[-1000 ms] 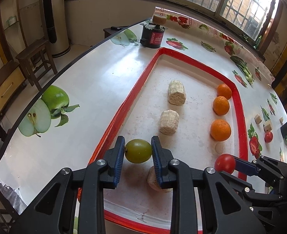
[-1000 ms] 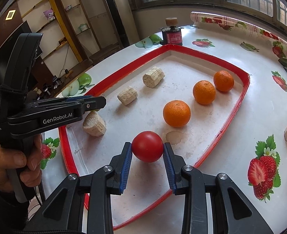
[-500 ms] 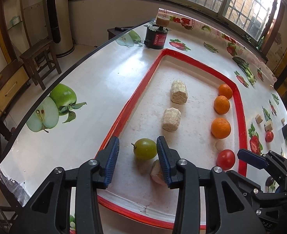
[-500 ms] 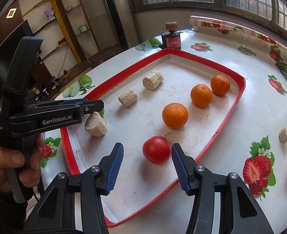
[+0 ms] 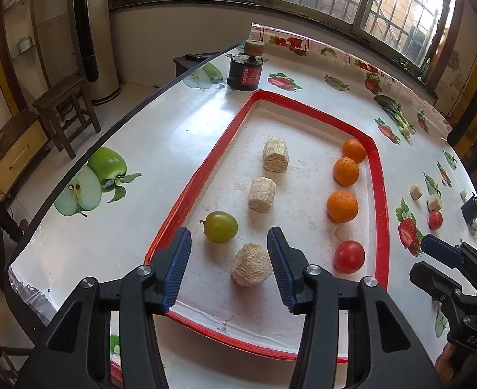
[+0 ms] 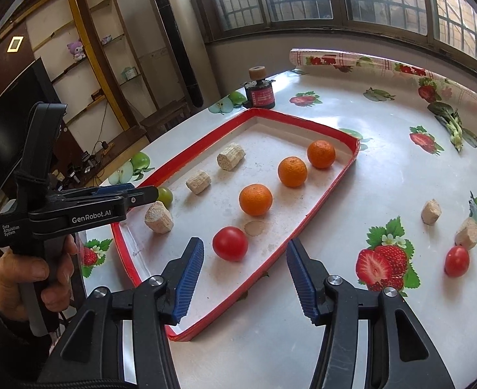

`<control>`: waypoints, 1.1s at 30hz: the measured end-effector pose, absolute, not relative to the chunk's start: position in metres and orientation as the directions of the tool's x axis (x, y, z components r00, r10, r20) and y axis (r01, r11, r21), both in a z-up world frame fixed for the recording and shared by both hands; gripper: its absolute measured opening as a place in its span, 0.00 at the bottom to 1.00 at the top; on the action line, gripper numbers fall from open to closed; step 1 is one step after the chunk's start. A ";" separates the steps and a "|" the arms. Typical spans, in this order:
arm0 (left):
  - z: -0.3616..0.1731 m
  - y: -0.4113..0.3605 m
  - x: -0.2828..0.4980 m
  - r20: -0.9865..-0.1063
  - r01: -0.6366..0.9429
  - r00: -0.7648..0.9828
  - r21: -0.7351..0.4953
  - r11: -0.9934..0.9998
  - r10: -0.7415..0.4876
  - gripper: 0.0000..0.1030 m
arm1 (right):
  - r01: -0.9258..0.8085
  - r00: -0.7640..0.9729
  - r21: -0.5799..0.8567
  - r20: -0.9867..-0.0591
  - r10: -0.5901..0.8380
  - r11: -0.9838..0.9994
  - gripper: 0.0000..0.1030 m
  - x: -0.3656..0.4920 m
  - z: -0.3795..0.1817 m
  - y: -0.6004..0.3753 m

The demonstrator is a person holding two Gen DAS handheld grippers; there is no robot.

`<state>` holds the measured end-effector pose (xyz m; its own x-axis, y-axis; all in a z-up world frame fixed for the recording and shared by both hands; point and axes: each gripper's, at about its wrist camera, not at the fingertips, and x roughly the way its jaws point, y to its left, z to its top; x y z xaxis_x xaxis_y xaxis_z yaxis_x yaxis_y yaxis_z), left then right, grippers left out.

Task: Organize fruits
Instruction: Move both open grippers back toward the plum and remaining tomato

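Both our grippers are spread and hold nothing, their jaws having just been opening. The right gripper (image 6: 245, 274) is nearer to the loose tomato (image 6: 456, 261), which lies on the surface (image 6: 384, 178) to its right, outside the tray (image 6: 322, 199).

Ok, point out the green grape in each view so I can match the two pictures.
Left wrist: grape lies in the tray's near left part, just beyond the left fingers.
Right wrist: grape at middle left, partly hidden behind the other gripper's tip.
Shared landmark: the tomato in the tray.
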<state>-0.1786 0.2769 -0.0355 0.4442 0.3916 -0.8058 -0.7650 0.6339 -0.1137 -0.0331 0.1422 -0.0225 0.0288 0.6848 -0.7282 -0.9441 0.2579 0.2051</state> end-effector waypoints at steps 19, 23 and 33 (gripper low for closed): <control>-0.020 0.218 -0.141 -0.788 -0.664 0.519 -0.127 0.736 0.332 0.46 | -0.854 0.178 0.234 -0.708 0.683 0.464 0.55 0.028 -0.017 0.033; -0.020 0.205 -0.130 -0.789 -0.640 0.530 -0.131 0.757 0.311 0.46 | -0.830 0.212 0.231 -0.710 0.671 0.507 0.55 0.041 -0.018 0.011; -0.026 0.164 -0.101 -0.803 -0.561 0.543 -0.128 0.818 0.246 0.46 | -0.775 0.252 0.247 -0.723 0.643 0.581 0.55 0.063 -0.030 -0.024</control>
<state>-0.1007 0.1636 -0.0255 0.5430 0.2463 -0.8028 -0.5610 0.8178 -0.1285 0.0634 -0.0244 -0.0296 0.2522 0.6431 -0.7231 -0.7754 0.5813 0.2466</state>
